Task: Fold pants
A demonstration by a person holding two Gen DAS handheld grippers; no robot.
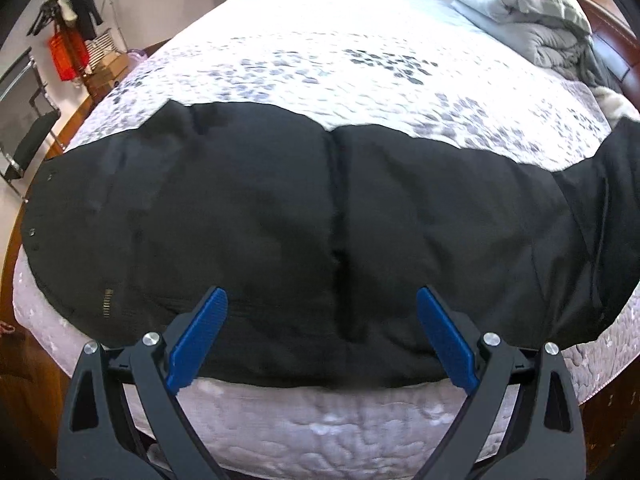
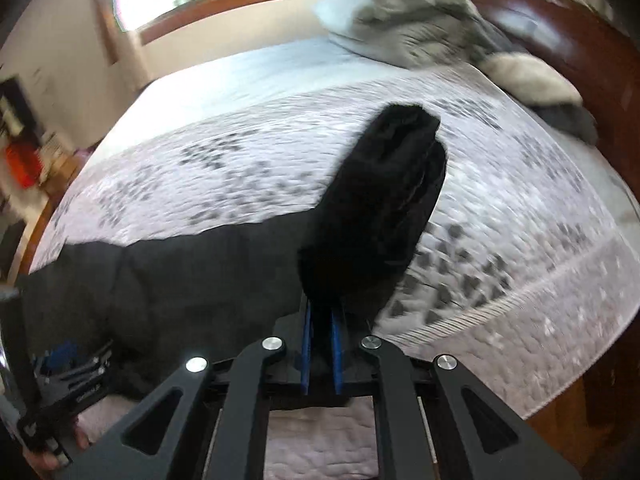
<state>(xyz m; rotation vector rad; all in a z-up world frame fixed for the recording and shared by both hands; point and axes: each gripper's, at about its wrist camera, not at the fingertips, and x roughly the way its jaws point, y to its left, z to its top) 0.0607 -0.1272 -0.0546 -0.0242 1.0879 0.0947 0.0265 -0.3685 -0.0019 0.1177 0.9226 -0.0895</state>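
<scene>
Right claw [image 2: 320, 354] clamped on the black pants [image 1: 304, 208], leg end lifted off the bed [image 1: 320, 60]. Left claw [image 1: 322, 334] spread wide, empty, at the bed's near edge where the pants lie flat. We judge the cloth soft, light, droopy; best pinched at hems or waistband.

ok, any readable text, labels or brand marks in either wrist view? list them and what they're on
One candidate only: small pale lettering on the body of the left gripper, seen low left in the right wrist view; too blurred to read.
Black pants: no label or print visible.
Patterned bedspread: pattern only, no text.
Orange crate by the wall: no readable marking.
Right gripper, jaws shut on the pants: no text visible.
</scene>
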